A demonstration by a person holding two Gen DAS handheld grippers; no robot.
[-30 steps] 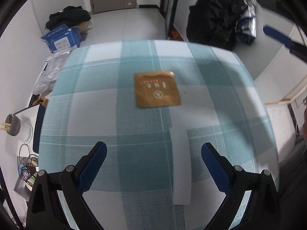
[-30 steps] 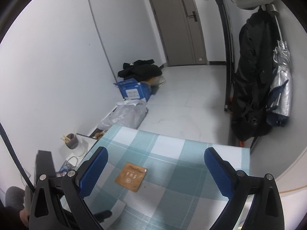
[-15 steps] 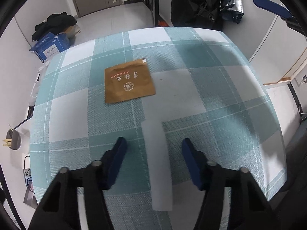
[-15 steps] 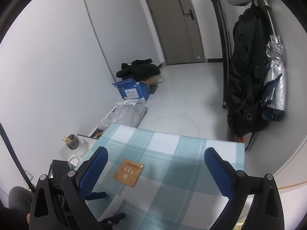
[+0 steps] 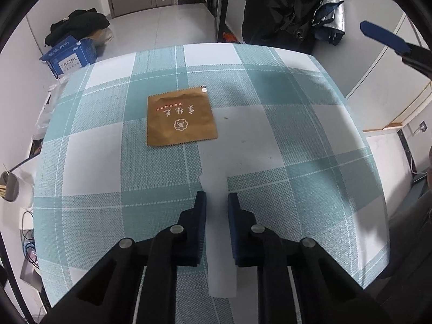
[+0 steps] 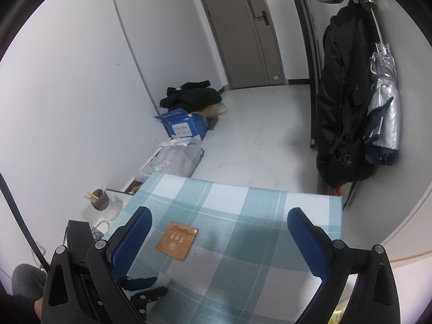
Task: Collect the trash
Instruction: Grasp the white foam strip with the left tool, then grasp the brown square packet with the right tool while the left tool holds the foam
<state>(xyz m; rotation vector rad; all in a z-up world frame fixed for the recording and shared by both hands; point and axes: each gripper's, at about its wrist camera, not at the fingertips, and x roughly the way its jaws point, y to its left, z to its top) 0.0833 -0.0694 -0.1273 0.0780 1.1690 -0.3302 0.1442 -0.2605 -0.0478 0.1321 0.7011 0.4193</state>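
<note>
White paper strip [image 5: 216, 232] lies flat on the checked surface [image 5: 297, 162], lower centre of frame, between the left gripper [image 5: 216, 202] jaws, which have just been closing; contact unclear. Thin paper may slip or crumple. Brown packet [image 5: 180, 120] waits above. Right gripper [image 6: 220, 232] jaws apart.
</note>
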